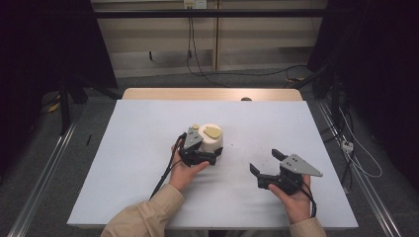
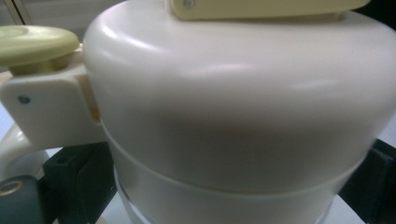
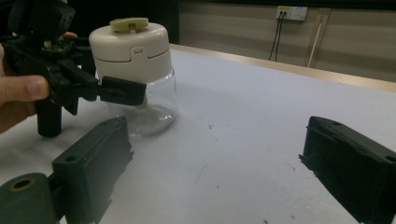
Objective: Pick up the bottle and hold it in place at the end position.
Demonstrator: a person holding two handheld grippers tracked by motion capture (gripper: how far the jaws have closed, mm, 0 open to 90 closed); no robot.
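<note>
Left tongs [image 1: 210, 157] clamp jar [image 1: 211, 139] body – right tongs [image 1: 265, 162] wide, holding nothing.

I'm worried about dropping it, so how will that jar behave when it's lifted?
The jar looks empty with clear glass walls, so probably fragile and slippery. Its bulky cream lid may make it top-heavy and apt to tip. The left gripper straddles it just below the lid.

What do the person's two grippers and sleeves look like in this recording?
The left gripper and right gripper are black, with blocky jaws and a grey three-cornered top plate. A black cable trails from the left one. The sleeves are beige.
</note>
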